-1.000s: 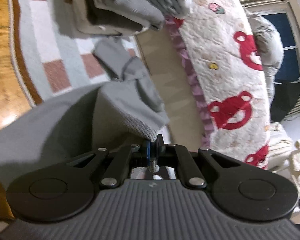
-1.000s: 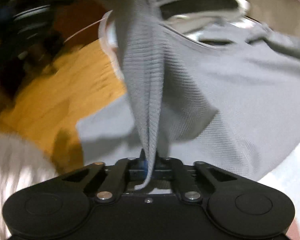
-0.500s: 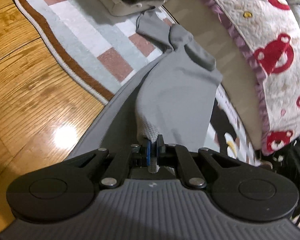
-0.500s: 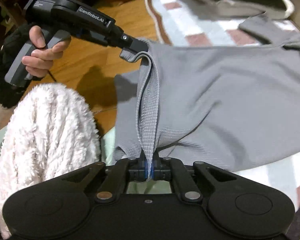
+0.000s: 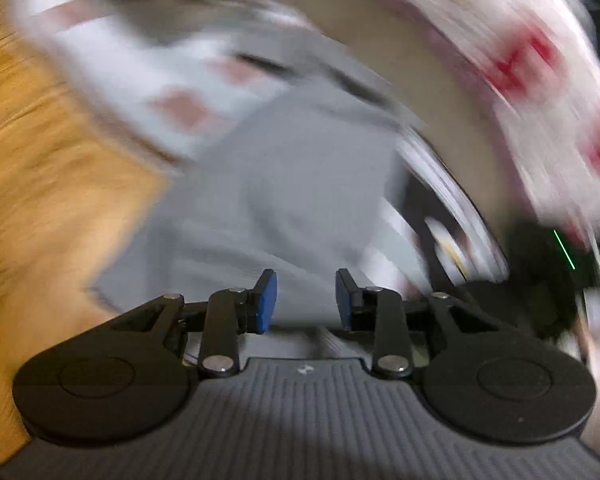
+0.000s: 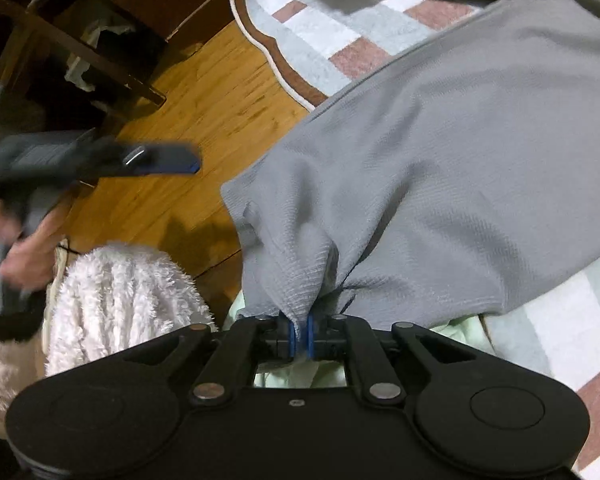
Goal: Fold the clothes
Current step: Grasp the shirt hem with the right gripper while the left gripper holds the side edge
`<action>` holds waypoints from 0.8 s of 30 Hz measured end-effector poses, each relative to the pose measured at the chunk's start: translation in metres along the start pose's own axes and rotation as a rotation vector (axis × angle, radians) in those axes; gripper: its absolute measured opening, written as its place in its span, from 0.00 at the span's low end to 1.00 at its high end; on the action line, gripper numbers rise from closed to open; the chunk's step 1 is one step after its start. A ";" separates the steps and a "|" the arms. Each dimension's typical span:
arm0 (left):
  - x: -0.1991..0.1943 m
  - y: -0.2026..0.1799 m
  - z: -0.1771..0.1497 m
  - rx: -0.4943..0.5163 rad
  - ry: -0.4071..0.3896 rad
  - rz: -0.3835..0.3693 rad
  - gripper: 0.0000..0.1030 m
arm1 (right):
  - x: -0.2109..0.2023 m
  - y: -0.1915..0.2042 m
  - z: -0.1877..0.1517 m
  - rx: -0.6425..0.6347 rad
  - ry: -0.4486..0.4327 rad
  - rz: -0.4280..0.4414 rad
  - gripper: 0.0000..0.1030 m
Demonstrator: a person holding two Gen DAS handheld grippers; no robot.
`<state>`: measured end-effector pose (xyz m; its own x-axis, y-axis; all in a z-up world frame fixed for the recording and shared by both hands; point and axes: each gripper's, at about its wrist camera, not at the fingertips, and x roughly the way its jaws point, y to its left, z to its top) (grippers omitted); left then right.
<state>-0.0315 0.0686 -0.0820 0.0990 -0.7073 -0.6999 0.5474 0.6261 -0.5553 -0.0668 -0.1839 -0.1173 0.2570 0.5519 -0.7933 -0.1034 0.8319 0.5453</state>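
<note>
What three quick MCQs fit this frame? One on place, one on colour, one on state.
1. Where does most of the gray garment lie?
A. On the checked rug
B. On a chair
C. In a basket

2. What colour are the tong pads?
A. Red
B. Blue
C. Yellow

3. What is between the left tongs?
A. A gray hem
B. A white towel
C. Nothing

Answers: 1 A, the cloth spreads over the rug, one corner on the wood floor. 2 B, blue pads show in both views. 3 C, the jaws are opening with a bare gap, while the right tongs pinch the hem.
</note>
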 end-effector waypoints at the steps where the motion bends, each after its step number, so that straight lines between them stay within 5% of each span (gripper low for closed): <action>1: 0.006 -0.018 -0.004 0.092 0.026 -0.003 0.34 | 0.001 -0.001 0.002 0.001 0.002 0.000 0.10; 4: 0.035 -0.044 -0.013 0.257 0.102 0.079 0.40 | 0.002 -0.004 0.005 0.008 0.010 0.004 0.10; 11: 0.066 -0.039 -0.013 0.263 0.259 0.078 0.44 | 0.002 -0.005 0.006 0.024 0.011 0.003 0.10; 13: 0.071 -0.032 -0.012 0.223 0.300 0.061 0.39 | 0.001 -0.005 0.006 0.018 0.014 0.014 0.10; 14: 0.070 -0.031 -0.014 0.221 0.305 0.034 0.27 | 0.001 -0.004 0.006 0.013 0.015 0.017 0.10; 15: 0.067 -0.032 -0.016 0.227 0.304 0.000 0.00 | 0.001 -0.002 0.006 0.007 0.016 0.021 0.10; 17: 0.060 -0.034 -0.021 0.243 0.306 -0.046 0.01 | -0.001 0.000 0.006 -0.005 0.011 0.017 0.10; 24: 0.048 -0.043 -0.041 0.334 0.384 -0.036 0.04 | -0.001 0.018 0.009 -0.065 0.026 0.033 0.12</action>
<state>-0.0843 0.0208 -0.1102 -0.2034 -0.5154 -0.8325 0.7866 0.4202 -0.4524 -0.0606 -0.1698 -0.1041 0.2277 0.5796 -0.7824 -0.1741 0.8148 0.5530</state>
